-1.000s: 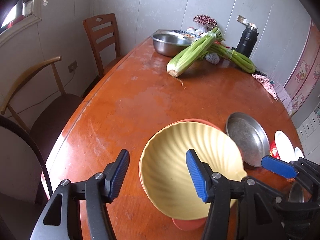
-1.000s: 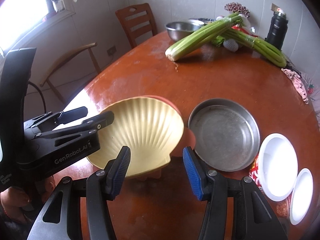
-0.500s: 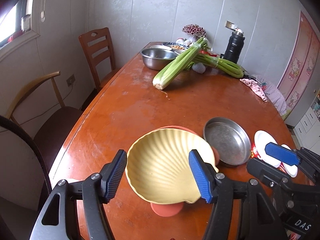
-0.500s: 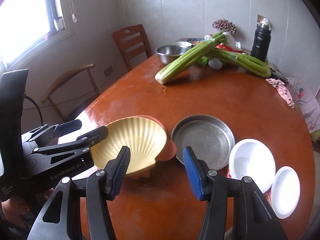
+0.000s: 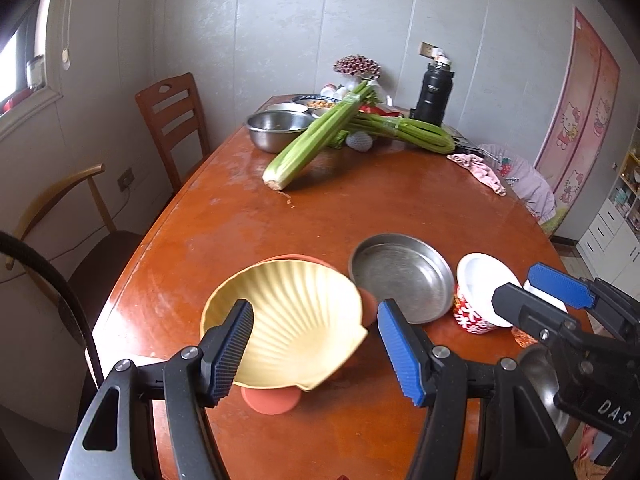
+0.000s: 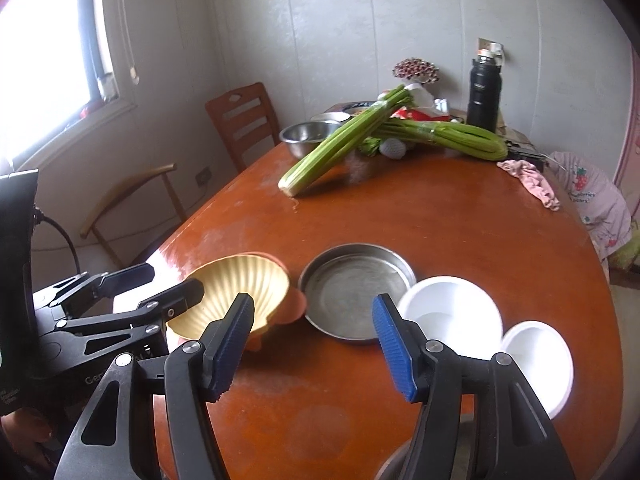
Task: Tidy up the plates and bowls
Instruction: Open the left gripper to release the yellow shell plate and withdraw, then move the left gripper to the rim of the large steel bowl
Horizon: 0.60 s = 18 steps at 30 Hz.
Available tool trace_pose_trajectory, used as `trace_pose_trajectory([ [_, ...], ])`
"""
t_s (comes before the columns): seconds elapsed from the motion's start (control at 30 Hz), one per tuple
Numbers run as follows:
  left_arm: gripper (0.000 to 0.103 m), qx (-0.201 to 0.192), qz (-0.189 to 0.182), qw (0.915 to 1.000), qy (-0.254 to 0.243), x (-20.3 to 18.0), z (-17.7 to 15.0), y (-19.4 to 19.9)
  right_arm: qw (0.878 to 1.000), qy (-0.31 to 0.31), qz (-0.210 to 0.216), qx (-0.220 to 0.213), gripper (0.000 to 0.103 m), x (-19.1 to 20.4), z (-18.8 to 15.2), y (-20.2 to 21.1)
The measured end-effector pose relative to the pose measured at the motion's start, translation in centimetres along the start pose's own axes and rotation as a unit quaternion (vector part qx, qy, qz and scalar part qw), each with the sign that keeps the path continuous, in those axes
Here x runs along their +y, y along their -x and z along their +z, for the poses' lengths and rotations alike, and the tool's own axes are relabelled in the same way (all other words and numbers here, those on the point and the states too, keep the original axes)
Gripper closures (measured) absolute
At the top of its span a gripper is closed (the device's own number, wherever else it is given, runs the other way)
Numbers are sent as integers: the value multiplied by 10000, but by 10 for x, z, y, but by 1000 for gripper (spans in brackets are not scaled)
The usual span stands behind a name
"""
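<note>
Near the tabletop's (image 5: 400, 208) near edge, a yellow shell-shaped bowl (image 5: 296, 320) sat on an orange dish (image 5: 270, 400). It looked light, stiff and slick, best pinched at its rim. The left gripper (image 5: 316, 350) was apart and empty; the right gripper's (image 6: 312, 344) jaws were opening, empty.

shell-shaped bowl (image 5: 296, 320): pale yellow, ribbed like a scallop
plate under it (image 5: 272, 400): terracotta orange
round pan (image 5: 402, 278): dull silver
small bowl (image 5: 486, 286): white inside, red-and-white pattern outside
table (image 5: 360, 208): glossy reddish brown
celery (image 5: 316, 140): green
flask (image 5: 434, 88): black
gripper pads (image 5: 400, 354): blue, ridged
</note>
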State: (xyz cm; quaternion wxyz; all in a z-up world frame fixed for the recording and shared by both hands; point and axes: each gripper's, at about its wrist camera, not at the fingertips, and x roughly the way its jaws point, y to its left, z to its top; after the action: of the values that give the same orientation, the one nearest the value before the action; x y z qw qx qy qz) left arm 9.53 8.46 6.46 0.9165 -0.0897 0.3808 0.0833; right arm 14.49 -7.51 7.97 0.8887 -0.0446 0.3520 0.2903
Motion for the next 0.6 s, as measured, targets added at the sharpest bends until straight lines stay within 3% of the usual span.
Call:
trace_pose_trajectory([
  [0.6, 38, -137, -314, 9990, -271, -66, -3, 16, 9982, -437, -301, -281, 38, -69, -20, 52],
])
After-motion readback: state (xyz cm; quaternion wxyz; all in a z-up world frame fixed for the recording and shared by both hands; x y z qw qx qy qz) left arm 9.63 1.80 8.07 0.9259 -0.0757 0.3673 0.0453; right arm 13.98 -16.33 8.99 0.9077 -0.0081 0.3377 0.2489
